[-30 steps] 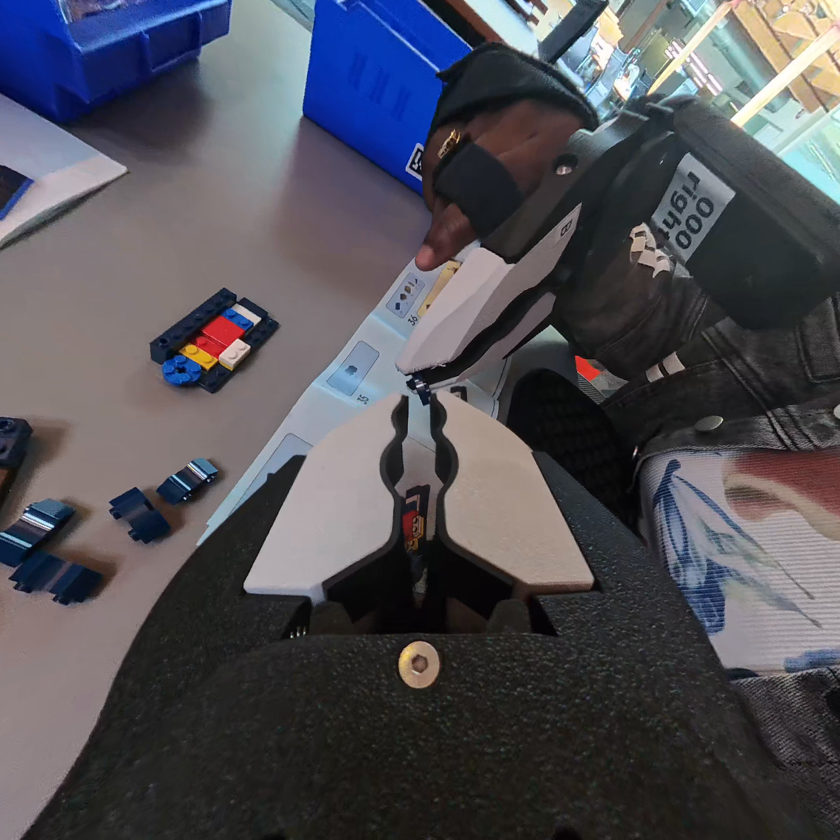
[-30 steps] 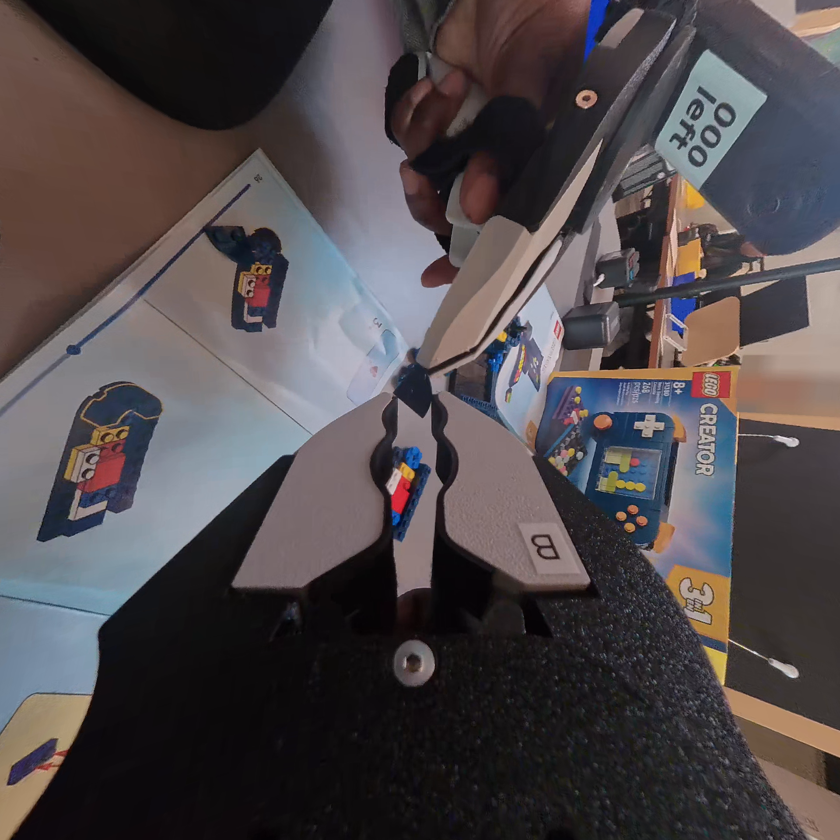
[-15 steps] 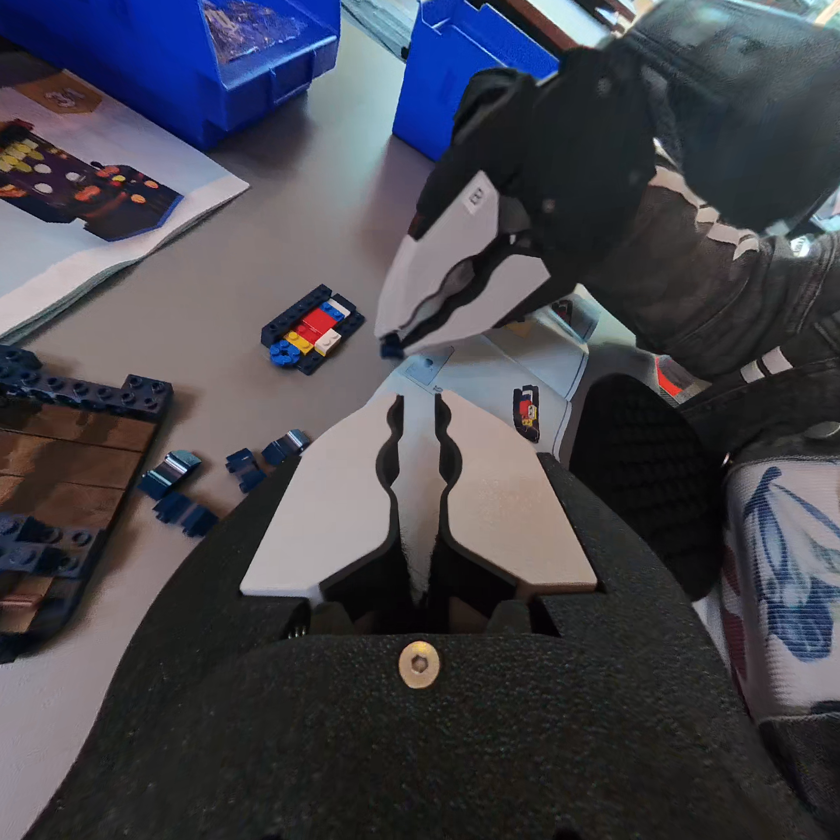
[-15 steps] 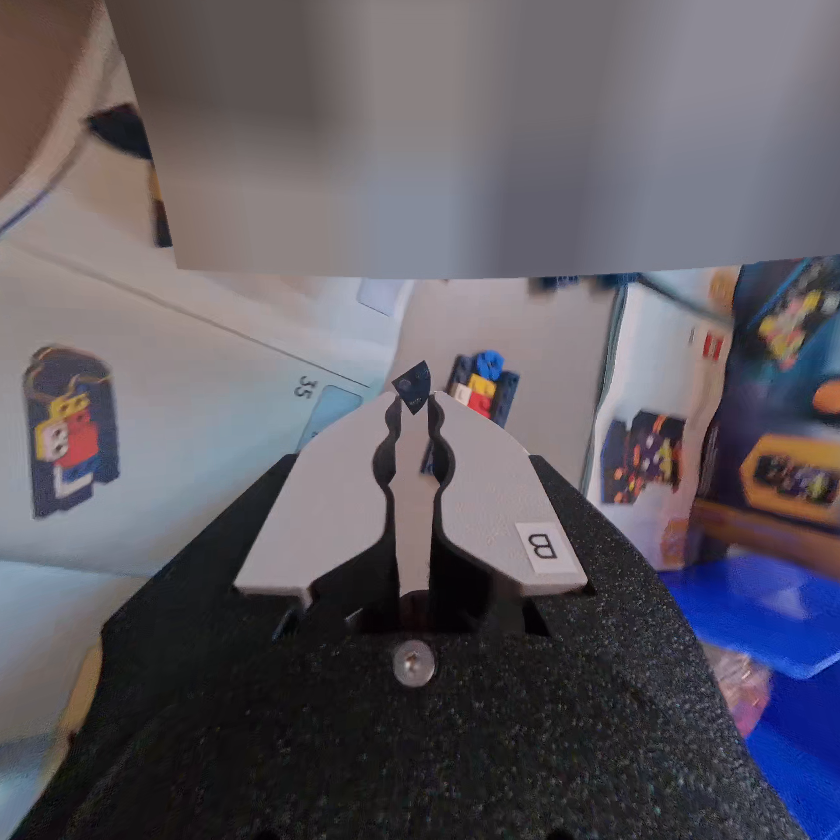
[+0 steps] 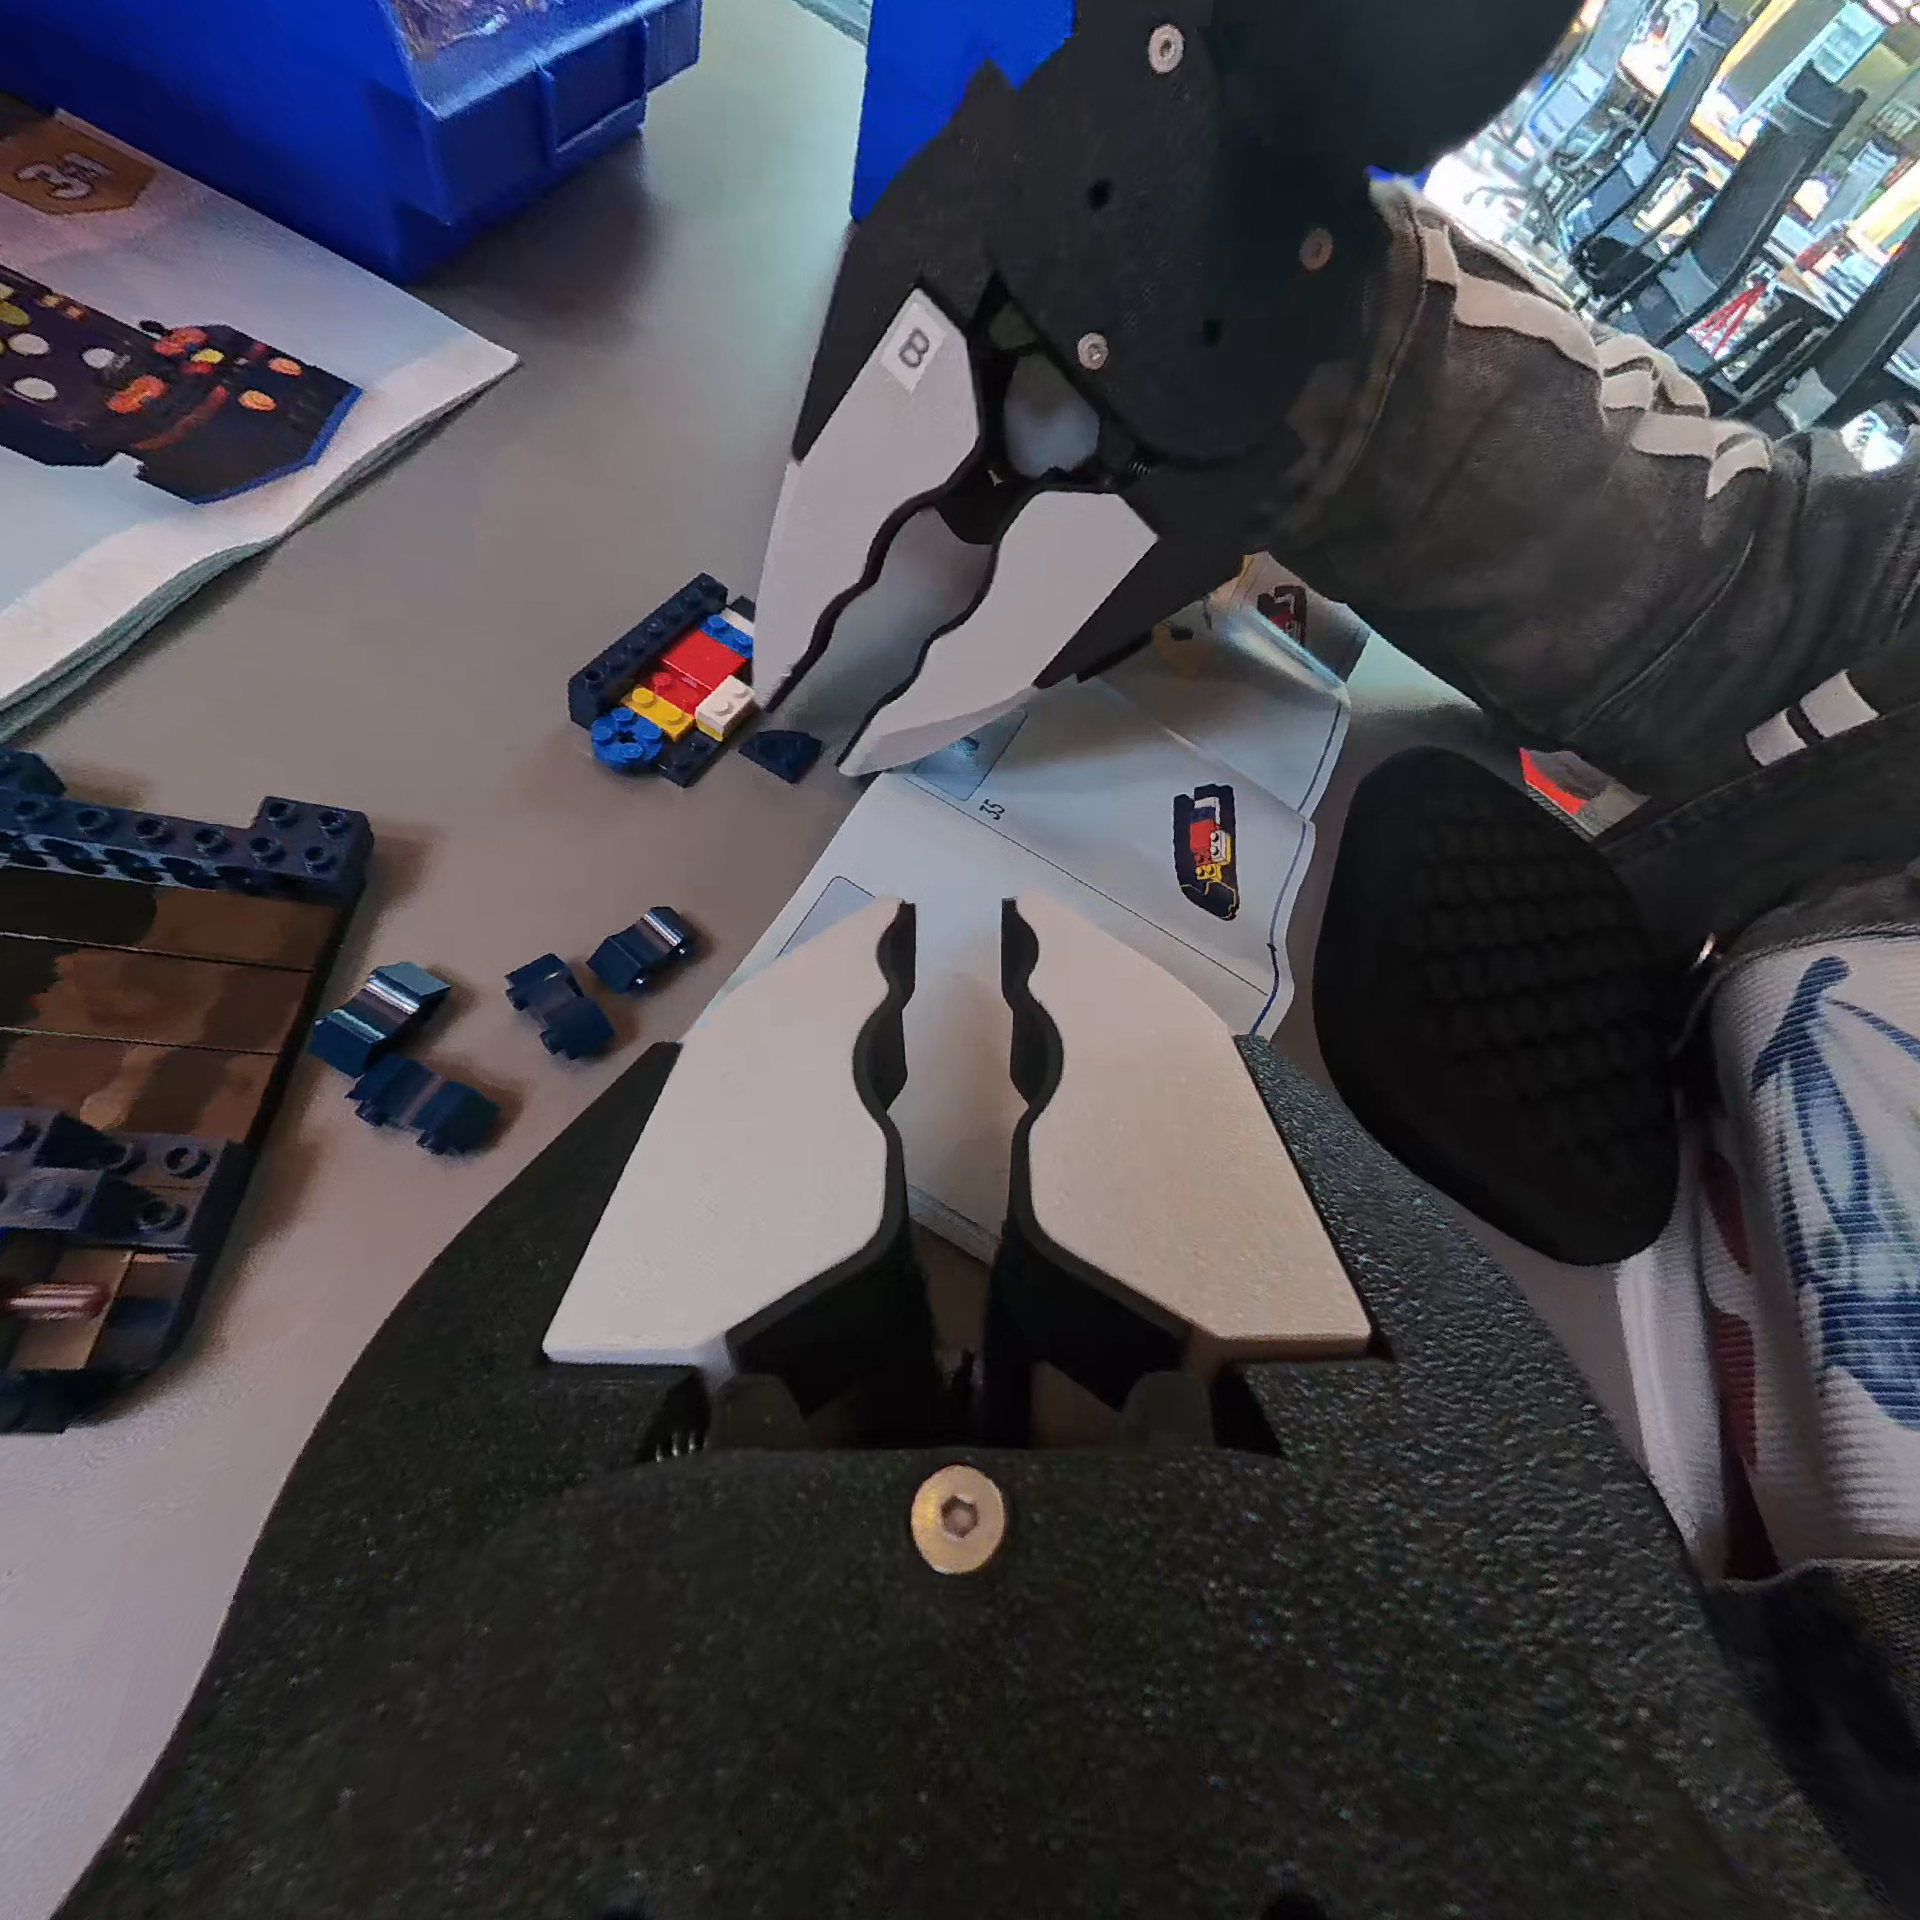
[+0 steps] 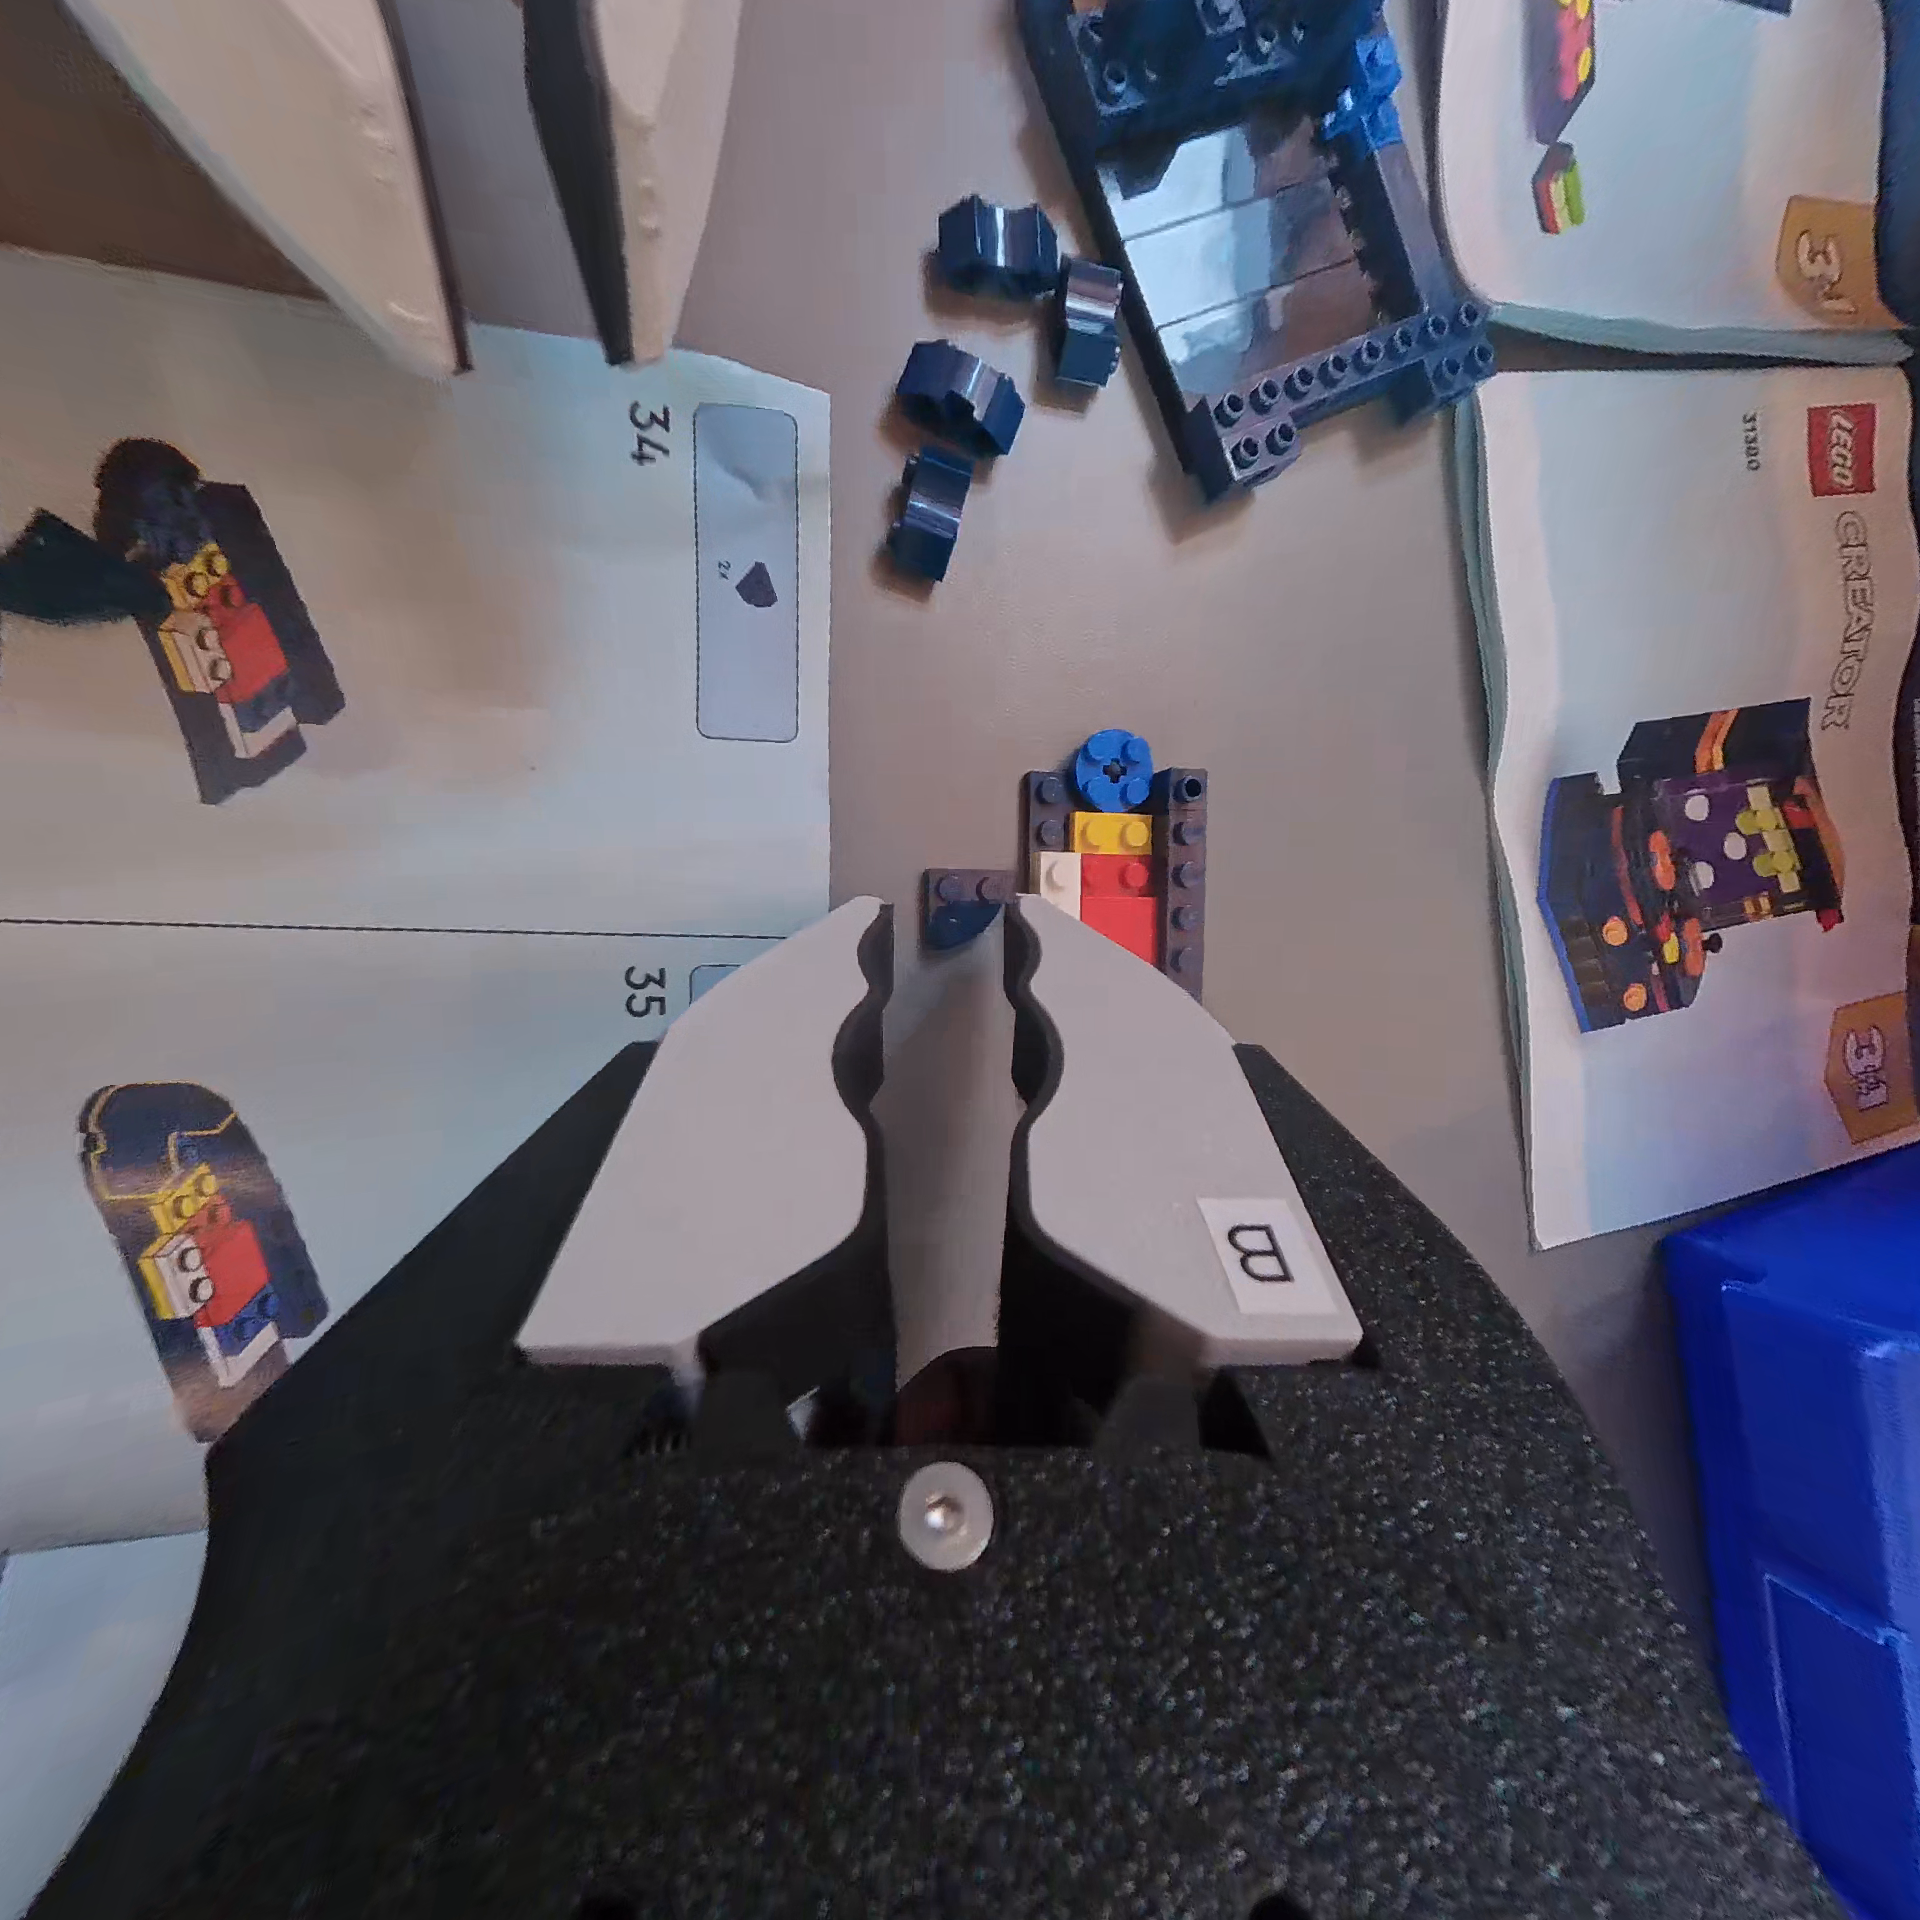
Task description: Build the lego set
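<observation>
My right gripper (image 6: pixel 948 906) is open, tips down at the grey table. A small dark blue piece (image 6: pixel 961 914) lies flat on the table just past its tips, with no pad pressing on it. The piece sits beside a small brick assembly (image 6: pixel 1122 862) of dark blue, red, yellow, white and blue parts. The left wrist view shows the same: the right gripper (image 5: pixel 816 732) open over the piece (image 5: pixel 781 750), next to the assembly (image 5: pixel 665 686). My left gripper (image 5: pixel 954 914) is open and empty above the open instruction booklet (image 5: pixel 1091 831). Its fingers (image 6: pixel 364 208) show at the top left of the right wrist view.
Several loose dark blue curved pieces (image 5: pixel 561 997) lie left of my left gripper, beside a dark blue frame (image 5: pixel 187 842) with shiny panels. Another booklet (image 5: pixel 208 416) and blue bins (image 5: pixel 364 104) stand farther back. A black shoe (image 5: pixel 1486 997) and a person's leg are at the right. About 9 cm separates my left fingertips from my right.
A second ago both grippers met tip to tip on the small dark blue piece. The right gripper carried it to the table beside the assembly and opened. The left drew back and opened.
</observation>
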`<act>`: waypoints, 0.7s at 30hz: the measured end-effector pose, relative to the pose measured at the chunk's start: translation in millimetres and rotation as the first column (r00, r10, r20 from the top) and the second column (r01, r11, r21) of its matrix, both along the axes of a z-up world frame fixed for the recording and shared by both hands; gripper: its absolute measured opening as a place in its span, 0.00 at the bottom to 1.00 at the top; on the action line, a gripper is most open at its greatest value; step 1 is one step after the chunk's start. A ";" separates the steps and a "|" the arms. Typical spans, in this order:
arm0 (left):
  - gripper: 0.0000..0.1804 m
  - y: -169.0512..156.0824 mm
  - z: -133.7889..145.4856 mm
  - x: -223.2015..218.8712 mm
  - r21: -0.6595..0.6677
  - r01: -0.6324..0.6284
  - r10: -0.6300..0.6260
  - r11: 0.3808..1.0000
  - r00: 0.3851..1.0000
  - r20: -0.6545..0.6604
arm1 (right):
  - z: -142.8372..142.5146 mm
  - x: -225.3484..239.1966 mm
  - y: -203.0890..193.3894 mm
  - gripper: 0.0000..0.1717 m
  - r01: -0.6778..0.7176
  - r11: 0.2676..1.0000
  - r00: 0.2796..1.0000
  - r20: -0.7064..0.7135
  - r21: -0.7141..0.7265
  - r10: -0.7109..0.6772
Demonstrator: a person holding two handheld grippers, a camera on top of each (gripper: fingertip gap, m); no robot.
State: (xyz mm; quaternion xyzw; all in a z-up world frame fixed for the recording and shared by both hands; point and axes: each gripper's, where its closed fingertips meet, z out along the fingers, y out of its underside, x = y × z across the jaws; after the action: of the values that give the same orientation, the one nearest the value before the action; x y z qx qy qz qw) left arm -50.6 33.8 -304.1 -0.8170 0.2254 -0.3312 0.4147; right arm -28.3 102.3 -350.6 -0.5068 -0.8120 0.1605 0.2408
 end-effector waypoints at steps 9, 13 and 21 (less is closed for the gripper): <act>0.08 12.6 11.9 -25.9 0.084 -0.137 0.134 0.987 0.990 0.039 | 32.7 4.3 -108.6 0.15 -0.212 0.937 0.970 -0.180 -0.279 0.166; 0.08 12.7 12.3 -25.9 0.090 -0.135 0.131 0.987 0.990 0.043 | 14.1 6.6 -133.2 0.17 -0.335 0.927 0.935 -0.184 -0.170 0.305; 0.08 10.2 9.9 -20.6 0.097 -0.104 0.102 0.990 0.995 0.019 | -3.9 2.2 -139.6 0.15 -0.443 0.884 0.892 -0.172 -0.153 0.417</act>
State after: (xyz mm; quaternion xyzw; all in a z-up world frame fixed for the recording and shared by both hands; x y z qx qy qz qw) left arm -71.2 44.0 -294.2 -0.8040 0.1961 -0.3035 0.4723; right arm -26.1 -37.2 -354.5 -0.3222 -0.8673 0.3197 0.2043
